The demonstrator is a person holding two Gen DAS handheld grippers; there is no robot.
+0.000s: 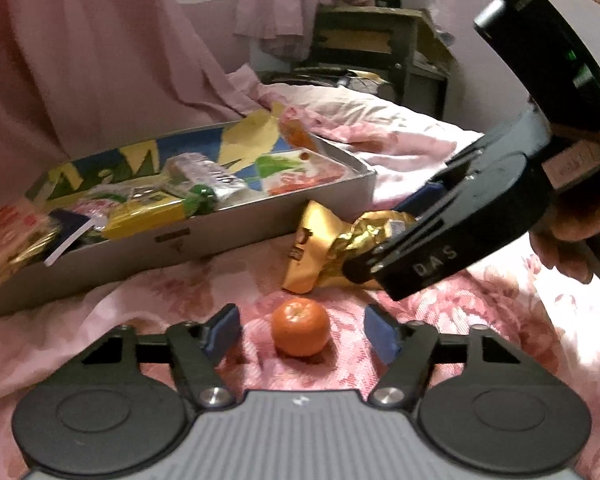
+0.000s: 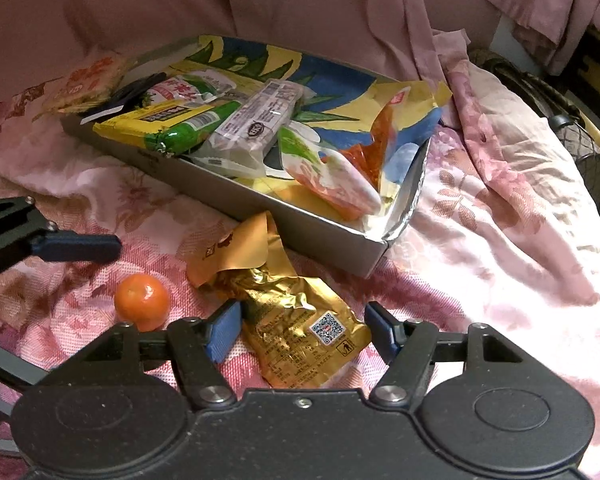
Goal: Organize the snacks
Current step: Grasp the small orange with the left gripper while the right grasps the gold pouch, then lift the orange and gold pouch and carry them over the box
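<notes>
A small mandarin (image 1: 300, 326) (image 2: 142, 300) sits on the pink bedspread between the fingers of my left gripper (image 1: 300, 334). That gripper is open, with a gap on each side of the fruit. A crumpled gold snack packet (image 1: 320, 248) (image 2: 296, 320) lies just in front of a grey box (image 1: 220, 236) (image 2: 300, 232) with a colourful lining. The box holds several snack packets. My right gripper (image 2: 302, 330) (image 1: 384, 232) reaches in from the right and is shut on the gold packet's lower end.
A floral bedspread (image 2: 480, 216) covers the whole surface in loose folds. A snack packet (image 2: 88, 80) leans on the box's far left end. Pink cloth hangs behind, with a dark shelf unit (image 1: 364, 48) beyond. A hand (image 1: 572, 232) holds the right gripper.
</notes>
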